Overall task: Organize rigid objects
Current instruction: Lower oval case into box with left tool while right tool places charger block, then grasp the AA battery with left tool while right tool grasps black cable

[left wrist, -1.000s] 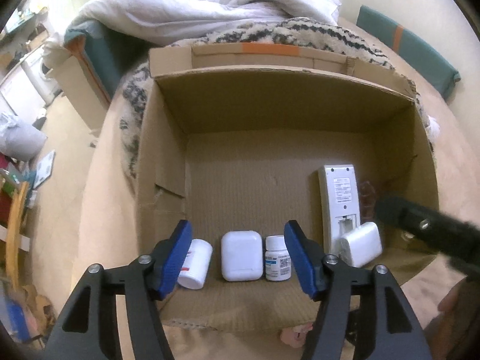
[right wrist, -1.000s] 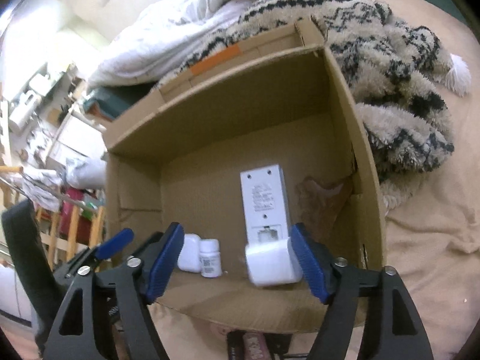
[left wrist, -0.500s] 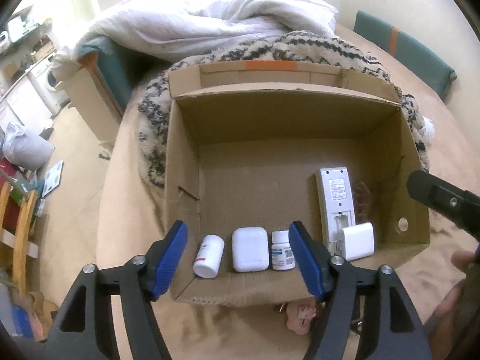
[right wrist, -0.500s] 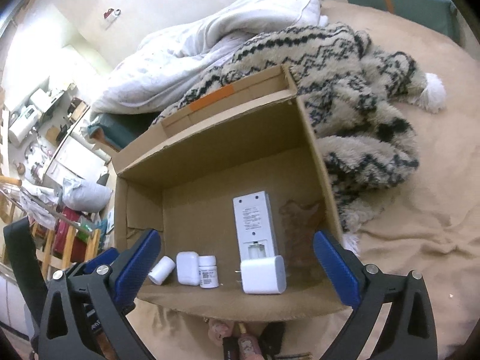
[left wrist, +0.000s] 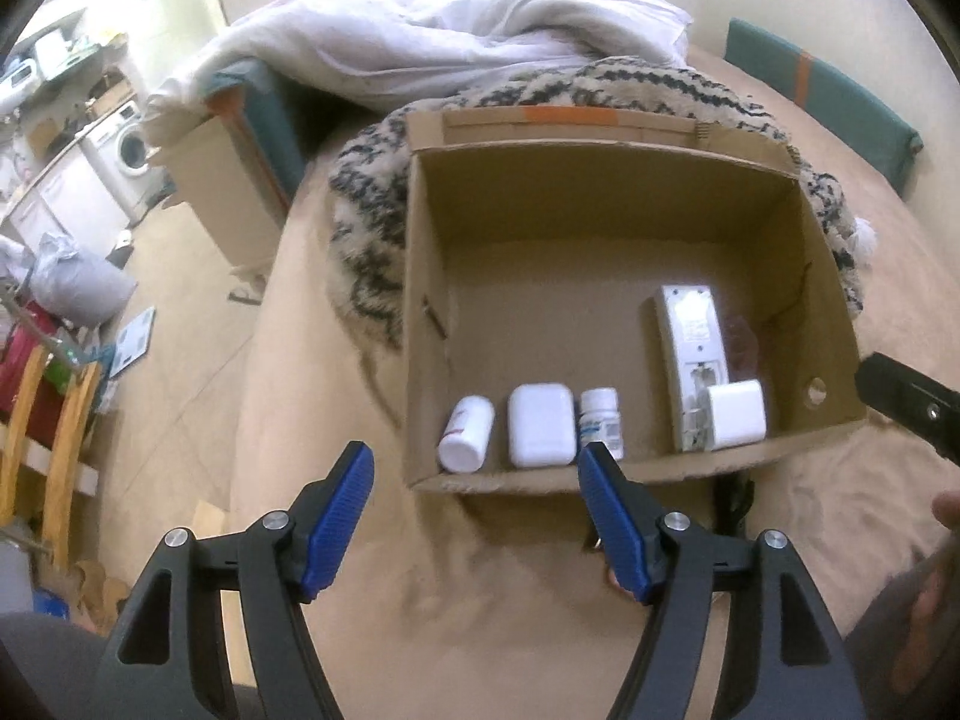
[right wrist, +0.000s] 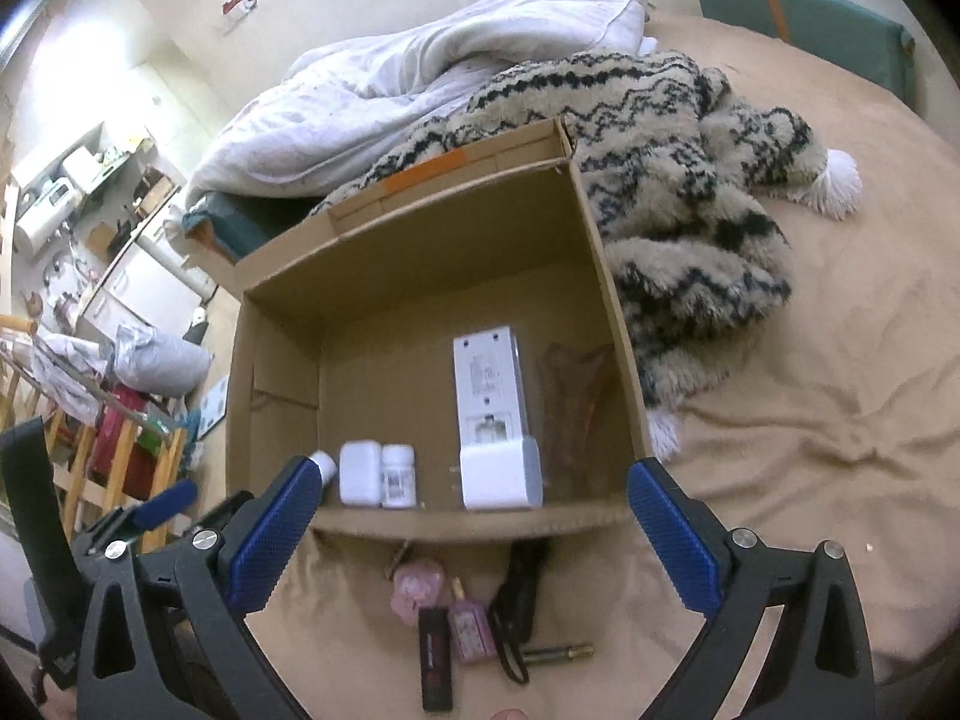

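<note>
Both grippers, left (left wrist: 474, 516) & right (right wrist: 474, 534), hang open w/ nothing in them at the bottom of the frames, left jaws just opened more, right too, and the box (left wrist: 600, 192) mid-frame holds 2 bottles, a white case (left wrist: 540, 425), a remote (left wrist: 690, 354) & a charger (left wrist: 737, 415) along its near wall.

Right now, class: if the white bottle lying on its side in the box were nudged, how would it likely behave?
The bottle is a smooth cylinder lying down, so it would probably roll sideways. The case lies close beside it and would likely stop a roll that way. It looks small and plastic, so it is probably light and stiff, though its contents are hidden.
</note>
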`<state>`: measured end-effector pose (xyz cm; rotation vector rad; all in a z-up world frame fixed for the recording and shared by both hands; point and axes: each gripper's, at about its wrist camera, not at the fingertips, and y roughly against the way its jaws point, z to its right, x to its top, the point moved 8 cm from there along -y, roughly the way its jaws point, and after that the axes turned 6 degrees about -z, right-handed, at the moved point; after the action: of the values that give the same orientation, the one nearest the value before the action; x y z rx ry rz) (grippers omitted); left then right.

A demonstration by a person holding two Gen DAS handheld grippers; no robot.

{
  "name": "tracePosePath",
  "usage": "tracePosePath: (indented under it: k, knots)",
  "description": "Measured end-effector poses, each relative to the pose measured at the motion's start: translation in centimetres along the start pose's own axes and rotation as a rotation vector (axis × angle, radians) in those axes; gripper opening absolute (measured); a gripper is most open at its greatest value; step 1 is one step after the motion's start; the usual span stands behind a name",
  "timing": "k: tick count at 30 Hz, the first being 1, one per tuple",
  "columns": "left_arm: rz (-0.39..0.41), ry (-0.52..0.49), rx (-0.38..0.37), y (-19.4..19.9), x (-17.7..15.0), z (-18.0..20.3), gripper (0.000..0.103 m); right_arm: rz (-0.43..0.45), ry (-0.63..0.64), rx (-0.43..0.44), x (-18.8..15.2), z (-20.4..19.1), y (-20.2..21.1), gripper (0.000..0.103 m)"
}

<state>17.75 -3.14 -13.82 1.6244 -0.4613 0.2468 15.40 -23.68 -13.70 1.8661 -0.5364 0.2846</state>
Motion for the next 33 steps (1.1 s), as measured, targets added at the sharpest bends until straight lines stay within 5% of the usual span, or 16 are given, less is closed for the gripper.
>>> tracePosePath:
  k: [8,20,22,27,33]
  knots:
    - [-0.062,0.041,-0.034,-0.4,-2.4,0.0,0.068,-0.105,0.012,-0.036,-3.4,0.5,-0.4,0.103]
    - [-0.247,0.113,-0.129,-5.9,-4.0,1.4,0.067,-0.222,-0.236,0.006,-5.2,4.6,-2.8,0.103]
    - [-0.273,0.073,-0.144,-7.0,-3.8,2.6,0.064,-0.231,-0.252,0.016,-5.2,4.7,-3.2,0.103]
    - [-0.355,0.011,-0.182,-10.0,-3.8,5.2,0.034,-0.236,-0.249,0.026,-5.0,4.3,-3.7,0.103]
    - [-0.404,0.013,-0.243,-11.8,-4.0,6.2,0.031,-0.251,-0.245,0.028,-4.8,4.0,-4.3,0.103]
